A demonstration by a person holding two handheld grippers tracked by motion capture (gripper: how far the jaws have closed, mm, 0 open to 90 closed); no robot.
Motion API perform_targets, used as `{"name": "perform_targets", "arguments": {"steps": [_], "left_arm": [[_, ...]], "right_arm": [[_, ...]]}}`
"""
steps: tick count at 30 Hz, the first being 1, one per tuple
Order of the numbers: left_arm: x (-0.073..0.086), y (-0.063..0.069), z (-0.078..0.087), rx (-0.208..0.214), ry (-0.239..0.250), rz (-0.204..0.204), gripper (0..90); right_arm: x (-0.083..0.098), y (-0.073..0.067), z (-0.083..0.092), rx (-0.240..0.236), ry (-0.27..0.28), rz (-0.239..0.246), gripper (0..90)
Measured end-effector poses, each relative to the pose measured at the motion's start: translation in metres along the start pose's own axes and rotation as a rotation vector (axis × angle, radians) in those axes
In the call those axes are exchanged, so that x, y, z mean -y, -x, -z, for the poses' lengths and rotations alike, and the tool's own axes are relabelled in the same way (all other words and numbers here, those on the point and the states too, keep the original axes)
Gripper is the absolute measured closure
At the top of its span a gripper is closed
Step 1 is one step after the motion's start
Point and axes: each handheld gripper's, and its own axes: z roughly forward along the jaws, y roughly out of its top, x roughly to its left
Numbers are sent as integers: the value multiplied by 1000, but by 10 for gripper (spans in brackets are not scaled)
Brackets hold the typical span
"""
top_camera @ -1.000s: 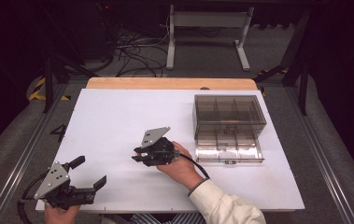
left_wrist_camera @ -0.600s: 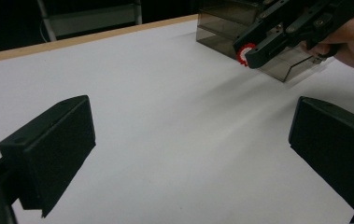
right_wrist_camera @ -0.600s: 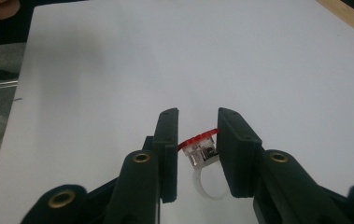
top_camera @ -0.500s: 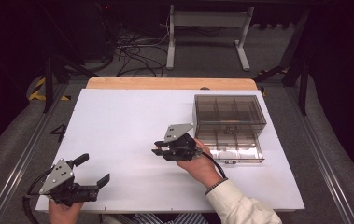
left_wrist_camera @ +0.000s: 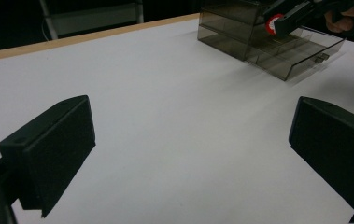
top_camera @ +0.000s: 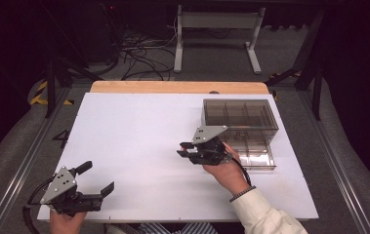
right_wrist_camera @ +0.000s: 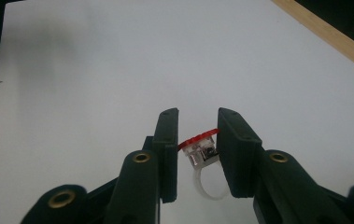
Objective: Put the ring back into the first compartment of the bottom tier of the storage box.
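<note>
**Right gripper carrying small red-and-white part, beside the drawer box**

- Right gripper point(top_camera: 186, 149): fingers point(right_wrist_camera: 167, 154) closed on a small part point(right_wrist_camera: 201, 150) with a red toothed disc on top, a clear body and a white ring below. The pads pinch it at the sides, and the ring hangs free under them. In the left gripper view the red-and-white tip point(left_wrist_camera: 272, 23) shows in the gripper's mouth, in front of the box.
- Smoked plastic drawer box point(top_camera: 240, 117) sits on the right of the white tabletop point(top_camera: 138, 136), with its bottom drawer point(top_camera: 256, 156) pulled out toward the person. The drawer has dividers; contents are too dim to tell.
- The right hand point(top_camera: 224, 168) holds the gripper just left of the open drawer, fingers pointing away from the box toward the tabletop's middle.
- Left gripper point(top_camera: 94, 180): fingers point(left_wrist_camera: 53, 149) wide open, nothing between them, parked near the front-left corner and well apart from everything.

Judgement: this reads as moving the part between drawer and tabletop; direction can't be settled from the frames.

Doing it well:
- Grip is small and off the pad centres. Keep the squeeze steady and avoid wrist flicks, or the part may pivot on the disc.
- Set it down ring-first or flat, then let the fingers part only once it's bearing on a surface.
- Keep the trailing cable clear of the drawer lip.
- If going into the drawer, come in from above, between the dividers, not across them.
</note>
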Motion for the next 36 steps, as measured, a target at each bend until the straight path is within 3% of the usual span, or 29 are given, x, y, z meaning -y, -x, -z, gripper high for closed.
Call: {"name": "perform_targets", "arguments": {"steps": [18,21,23,36], "left_arm": [[0,1,0,0,-5,-1,12],[0,1,-1,2,-5,-2,12],[0,1,-1,1,-6,-3,12],[0,1,0,2,0,-3,12]], "right_arm": [[23,12,34,76,-7,-65,701],[33,13,38,87,18,-85,701],[37,15,40,103,-8,-92,701],[52,24,50,137,-29,-128,702]]}}
